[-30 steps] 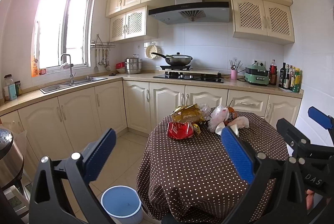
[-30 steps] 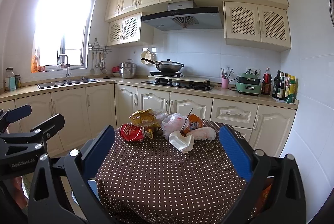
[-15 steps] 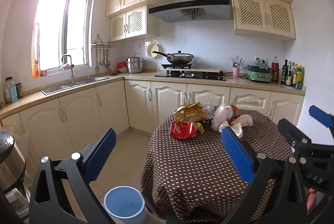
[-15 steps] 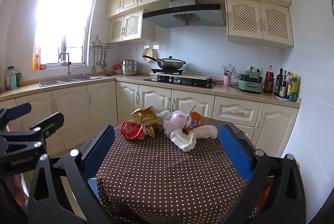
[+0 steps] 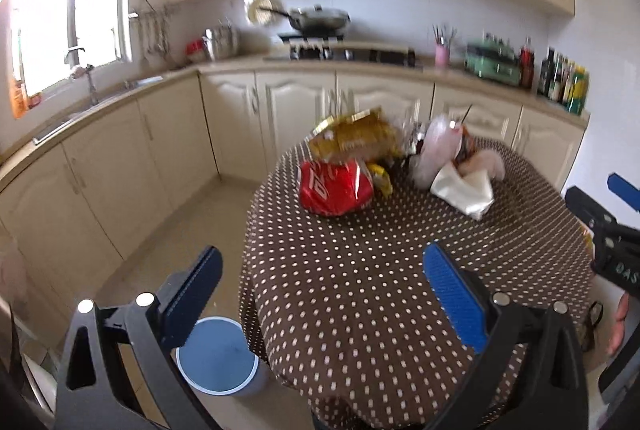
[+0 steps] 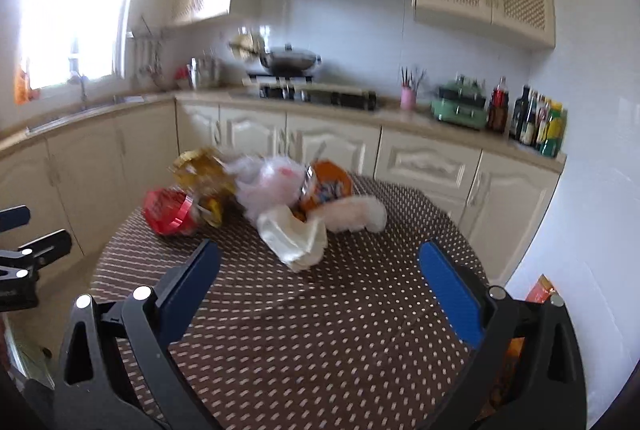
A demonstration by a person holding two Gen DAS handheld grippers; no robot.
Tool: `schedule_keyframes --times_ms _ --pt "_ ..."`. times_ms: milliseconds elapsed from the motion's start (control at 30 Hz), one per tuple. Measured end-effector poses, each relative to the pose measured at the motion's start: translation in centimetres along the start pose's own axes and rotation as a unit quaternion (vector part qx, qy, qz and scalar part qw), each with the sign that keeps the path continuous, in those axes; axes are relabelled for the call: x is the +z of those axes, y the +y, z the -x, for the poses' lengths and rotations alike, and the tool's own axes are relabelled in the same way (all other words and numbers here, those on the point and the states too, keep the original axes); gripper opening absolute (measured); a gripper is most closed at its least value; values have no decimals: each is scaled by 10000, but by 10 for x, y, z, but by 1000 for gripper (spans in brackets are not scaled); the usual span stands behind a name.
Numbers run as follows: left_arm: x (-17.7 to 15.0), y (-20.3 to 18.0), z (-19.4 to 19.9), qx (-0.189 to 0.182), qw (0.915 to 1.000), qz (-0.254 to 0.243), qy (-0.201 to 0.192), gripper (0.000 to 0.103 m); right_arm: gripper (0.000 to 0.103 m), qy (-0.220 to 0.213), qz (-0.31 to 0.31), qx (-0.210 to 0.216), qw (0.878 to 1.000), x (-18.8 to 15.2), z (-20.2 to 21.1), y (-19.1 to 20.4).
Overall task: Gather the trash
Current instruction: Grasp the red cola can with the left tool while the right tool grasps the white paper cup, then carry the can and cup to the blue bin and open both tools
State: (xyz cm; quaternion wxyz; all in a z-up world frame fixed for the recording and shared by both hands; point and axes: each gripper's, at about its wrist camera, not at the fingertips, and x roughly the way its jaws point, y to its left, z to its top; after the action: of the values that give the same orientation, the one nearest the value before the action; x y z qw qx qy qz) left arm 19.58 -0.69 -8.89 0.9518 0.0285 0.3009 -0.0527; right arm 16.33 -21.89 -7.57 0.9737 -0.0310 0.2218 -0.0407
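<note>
Trash (image 5: 384, 165) sits heaped at the far side of the bench (image 5: 380, 290), so both tongs, left (image 5: 324, 282) and right (image 6: 320, 278), empty and spread apart, should take the near white wrapper (image 6: 294, 236) first

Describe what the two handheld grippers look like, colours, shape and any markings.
Left gripper and right gripper look alike: black angular frames with triangular cut-outs, silver round bolt heads, and flat blue ribbed pads on the fingers. White lettering shows on the right gripper's body in the left wrist view. No cables or sleeves are visible.
</note>
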Motion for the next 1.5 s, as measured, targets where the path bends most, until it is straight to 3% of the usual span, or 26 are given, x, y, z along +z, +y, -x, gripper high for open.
schedule_keyframes --times_ms 133,300,367,467,533,700,800,967,1033,1067,1133,1167,1200,1233,1400,1500 --pt "17 -4 -51 -250 9989 -104 388 98 96 420 -184 47 9989 5 -48 -13" --pt "44 2 -110 -216 9979 10 607 95 96 650 -401 65 9971 10 -89 -31" --pt "50 8 -130 -304 9966 173 750 71 96 732 -447 36 9963 11 -103 -36" --pt "58 17 -169 -496 9921 424 1071 59 96 892 -517 -8 9947 12 -121 -41" --pt "60 18 -189 -338 9921 364 1152 55 96 996 -594 39 9932 12 -133 -43" --pt "61 21 -212 -303 9917 415 1177 46 96 1376 -779 403 9866 10 -157 -42" --pt "65 25 -217 -284 9923 470 1112 30 96 1480 -840 574 9837 10 -166 -37" --pt "60 27 -209 -486 9924 458 1032 30 96 1728 -1124 745 9757 8 -186 -35" --pt "55 28 -202 -562 9926 442 982 30 90 1851 -1317 939 9693 8 -192 -36" --pt "53 27 -198 -600 9926 429 959 29 77 1911 -1417 1081 9653 6 -195 -38" --pt "50 25 -189 -650 9929 416 905 29 68 1965 -1589 1355 9580 5 -195 -41" --pt "49 25 -184 -683 9930 420 862 29 57 1950 -1625 1463 9561 7 -194 -41" --pt "48 25 -179 -725 9930 436 822 29 39 1937 -1640 1500 9556 8 -192 -41" --pt "47 26 -173 -757 9930 457 780 29 26 1916 -1580 1351 9592 11 -188 -40" --pt "39 27 -144 -902 9928 530 581 29 21 1761 -1337 1276 9669 8 -162 -31" --pt "32 32 -127 -989 9920 606 501 29 21 1523 -1137 854 9781 5 -135 -27"
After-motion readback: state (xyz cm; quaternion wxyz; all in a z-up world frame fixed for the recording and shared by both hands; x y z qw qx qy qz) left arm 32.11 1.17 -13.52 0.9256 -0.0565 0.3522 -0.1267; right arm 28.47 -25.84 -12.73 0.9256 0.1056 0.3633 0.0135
